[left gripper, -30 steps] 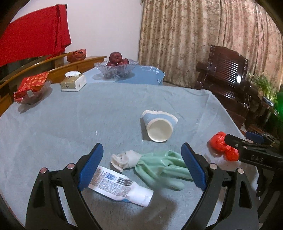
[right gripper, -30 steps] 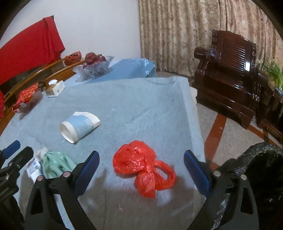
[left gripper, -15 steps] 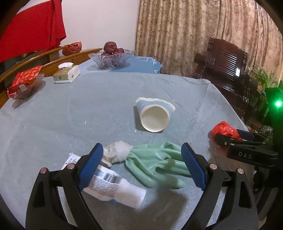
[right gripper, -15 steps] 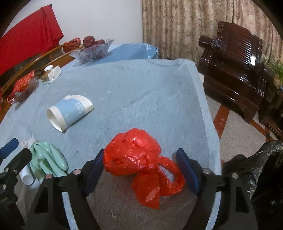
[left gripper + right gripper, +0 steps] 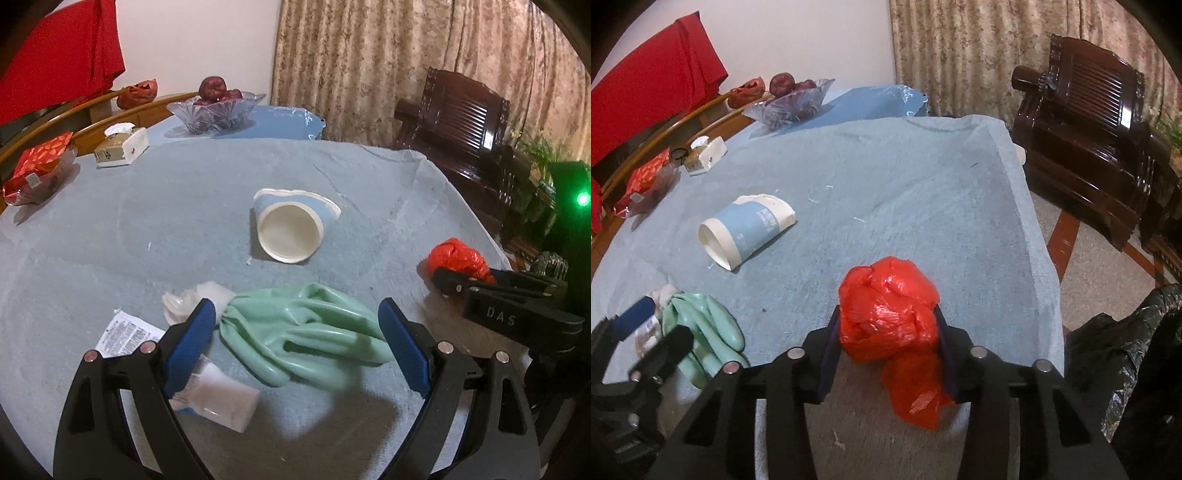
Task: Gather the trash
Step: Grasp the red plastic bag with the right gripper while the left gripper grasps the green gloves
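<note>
Red plastic, a crumpled bag [image 5: 888,314], sits near the counter [image 5: 905,192] edge between the jaws of my right gripper [image 5: 886,332], which are closing on it, pads at its sides. My left gripper [image 5: 295,332] hangs wide above a mint-green rubber glove [image 5: 306,332], a flattened tube [image 5: 207,395] beside it. Behind them a blue paper cup [image 5: 290,229] lies tipped over.

Cup [image 5: 290,229] behind glove [image 5: 306,336] — tube [image 5: 214,398] left, bag [image 5: 456,258] right.
</note>
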Available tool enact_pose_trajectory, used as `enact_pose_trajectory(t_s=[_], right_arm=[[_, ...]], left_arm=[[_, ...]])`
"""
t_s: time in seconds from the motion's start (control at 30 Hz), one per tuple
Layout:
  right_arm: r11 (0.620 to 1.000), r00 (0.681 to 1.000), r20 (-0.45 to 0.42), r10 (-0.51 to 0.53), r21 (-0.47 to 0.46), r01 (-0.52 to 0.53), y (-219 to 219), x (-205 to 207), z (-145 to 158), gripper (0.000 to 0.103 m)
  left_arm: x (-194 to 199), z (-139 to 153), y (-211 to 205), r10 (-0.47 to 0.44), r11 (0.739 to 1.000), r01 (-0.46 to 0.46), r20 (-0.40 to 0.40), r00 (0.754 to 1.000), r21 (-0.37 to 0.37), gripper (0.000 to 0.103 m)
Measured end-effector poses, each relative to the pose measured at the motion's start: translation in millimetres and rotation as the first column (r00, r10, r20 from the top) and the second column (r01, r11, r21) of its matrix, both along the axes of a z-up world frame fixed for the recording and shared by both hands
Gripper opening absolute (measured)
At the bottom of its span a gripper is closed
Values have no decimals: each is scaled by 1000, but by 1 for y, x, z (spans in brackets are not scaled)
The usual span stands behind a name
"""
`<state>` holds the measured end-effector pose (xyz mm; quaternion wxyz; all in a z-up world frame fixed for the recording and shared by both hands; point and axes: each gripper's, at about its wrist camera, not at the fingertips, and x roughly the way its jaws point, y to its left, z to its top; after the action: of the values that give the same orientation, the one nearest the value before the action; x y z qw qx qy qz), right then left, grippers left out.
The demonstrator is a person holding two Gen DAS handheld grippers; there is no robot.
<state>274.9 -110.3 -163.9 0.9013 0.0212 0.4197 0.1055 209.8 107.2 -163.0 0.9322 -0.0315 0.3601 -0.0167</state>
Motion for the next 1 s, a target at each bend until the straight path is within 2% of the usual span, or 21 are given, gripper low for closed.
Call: enact_pose_trajectory(t_s=[0.2, 0.4, 0.47, 0.63, 0.7, 0.83, 1.0], right_arm=[[1000, 1000, 6, 2, 15, -2, 1, 0, 1, 44], [1000, 1000, 9, 2, 25, -2, 0, -2, 0, 44], [1000, 1000, 11, 3, 26, -3, 0, -2, 1, 44], [1000, 1000, 17, -1, 30, 0, -1, -4, 4, 44], [1000, 1000, 22, 2, 31, -3, 0, -5, 7, 44], [999, 999, 41, 17, 29, -18, 1, -11, 14, 45], [999, 996, 74, 42, 32, -44, 4, -20, 27, 45]], left_arm=[[13, -10, -2, 5, 1000, -5, -85, 996, 9, 88], [12, -13, -1, 1, 1000, -2, -92, 996, -10, 85], [12, -14, 0, 6, 1000, -7, -98, 995, -12, 75], [14, -15, 4, 21, 999, -24, -109, 994, -30, 63], [14, -15, 5, 30, 999, -34, -111, 993, -28, 55], [12, -14, 15, 70, 995, -76, -101, 992, -59, 30], [6, 0, 18, 66, 995, -69, -48, 997, -69, 22]])
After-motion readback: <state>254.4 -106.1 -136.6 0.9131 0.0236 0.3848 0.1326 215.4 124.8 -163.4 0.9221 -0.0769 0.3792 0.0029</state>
